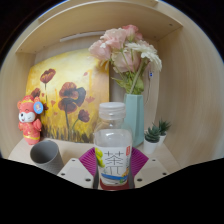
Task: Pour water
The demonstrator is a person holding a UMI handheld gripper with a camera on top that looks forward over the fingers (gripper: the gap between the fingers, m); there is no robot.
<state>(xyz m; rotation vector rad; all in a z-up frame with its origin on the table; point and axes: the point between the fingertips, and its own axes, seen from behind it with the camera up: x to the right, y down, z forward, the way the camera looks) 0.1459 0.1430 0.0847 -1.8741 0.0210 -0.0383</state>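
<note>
A clear plastic bottle with a white cap and a white label with green characters stands upright between my gripper's fingers. My gripper is shut on the bottle, the purple pads pressing both sides of its lower body. A grey cup stands empty on the table to the left of the fingers, a little beyond them.
A light blue vase with pink and white flowers stands behind the bottle. A small potted succulent is to its right. A painting of red poppies leans at the back left, with an orange toy figure beside it.
</note>
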